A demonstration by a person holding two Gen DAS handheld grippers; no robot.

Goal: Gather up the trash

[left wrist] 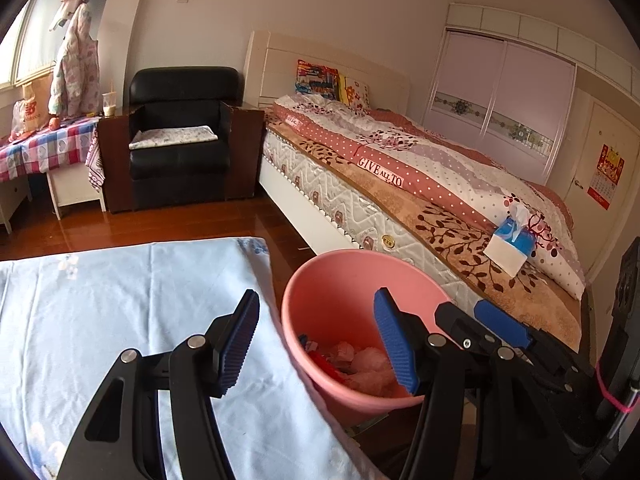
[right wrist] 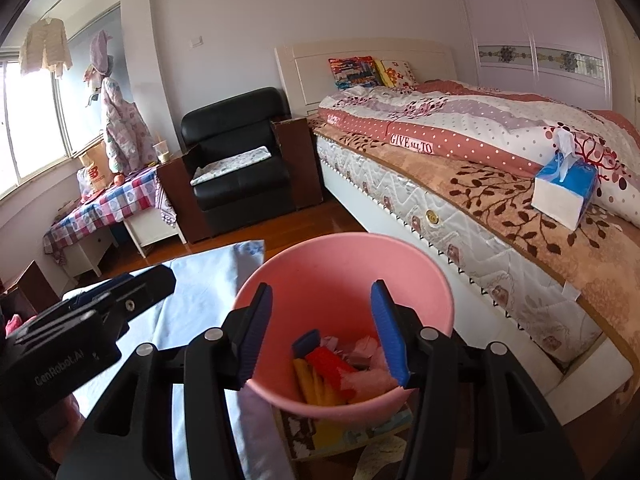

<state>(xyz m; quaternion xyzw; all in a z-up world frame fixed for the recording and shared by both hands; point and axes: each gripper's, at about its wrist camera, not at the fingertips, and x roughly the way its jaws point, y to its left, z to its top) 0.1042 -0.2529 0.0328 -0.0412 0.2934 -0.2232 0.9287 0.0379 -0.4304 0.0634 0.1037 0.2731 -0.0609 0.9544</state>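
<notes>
Left gripper (left wrist: 316, 344): nearest to us, low centre of the left wrist view; we see its blue-padded fingers (left wrist: 240, 340) spread wide with nothing between them, one over the cloth and one over the bin's mouth.
Right gripper (right wrist: 320, 328): low centre of the right wrist view, its fingers (right wrist: 390, 332) likewise spread and holding nothing, framing the bin opening from above.
Pink bin (right wrist: 400, 264): centre of both views, standing on the floor between the covered surface and the bed; a round plastic bucket, mouth open and upright as far as we can tell.
Trash (right wrist: 332, 364): lying in the bottom of the bin, lower centre of the frame; we make out a red wrapper, yellow strips, a small blue piece and crumpled pinkish-white tissue or film.
Handling: we judge these scraps very light, soft and crushable, nothing fragile; a pinch on a crumpled fold or a wrapper edge should hold, though glossy wrappers may slip. The bin itself looks light and stiff, best taken by its rim.
Pale blue cloth (left wrist: 120, 300): covers the surface at lower left; we see no trash on the part shown.
Tissue box (right wrist: 564, 196): blue and white, on the bed (right wrist: 460, 200) at the right, a tissue standing up from it; well apart from both grippers.
Progress: we judge the collecting largely done.
</notes>
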